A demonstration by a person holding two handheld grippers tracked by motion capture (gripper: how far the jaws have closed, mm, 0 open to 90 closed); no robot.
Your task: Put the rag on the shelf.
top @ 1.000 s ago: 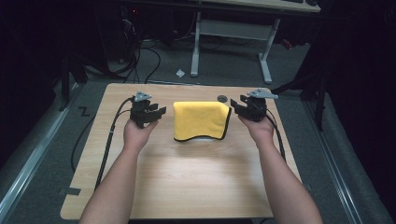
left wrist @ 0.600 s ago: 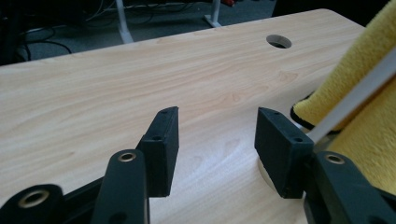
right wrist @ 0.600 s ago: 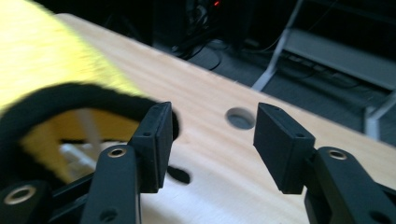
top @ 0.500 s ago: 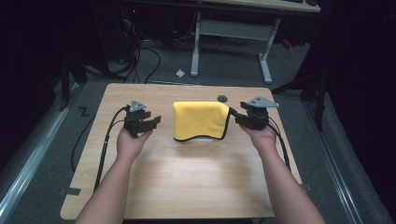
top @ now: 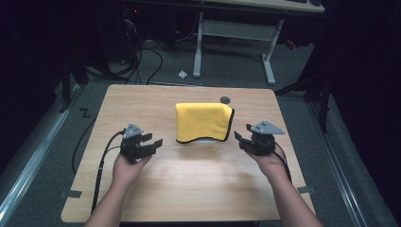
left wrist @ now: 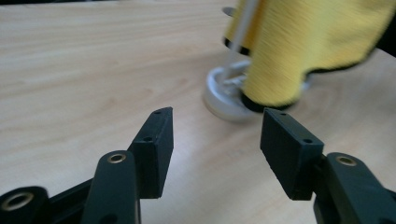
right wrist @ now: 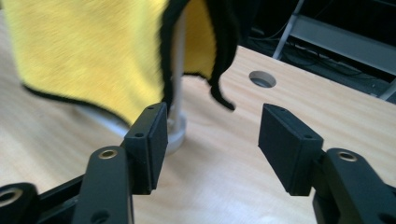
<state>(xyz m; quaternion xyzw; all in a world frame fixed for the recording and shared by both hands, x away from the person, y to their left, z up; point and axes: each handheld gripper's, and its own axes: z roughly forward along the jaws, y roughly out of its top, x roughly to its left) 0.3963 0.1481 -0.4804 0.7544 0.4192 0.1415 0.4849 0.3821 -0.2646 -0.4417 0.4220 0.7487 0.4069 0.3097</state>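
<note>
We see a yellow cloth [top: 203, 122] draped over a stand at the table's [top: 198, 189] middle. Our left gripper [top: 150, 144] and right gripper [top: 241, 140] flank it, apart from it, jaws just opening, empty.

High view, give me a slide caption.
Both open grippers, left and right, flank a yellow cloth draped on a stand.

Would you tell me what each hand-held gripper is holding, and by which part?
Nothing: the left hand-held gripper and right hand-held gripper are open and empty, beside the yellow cloth.
</note>
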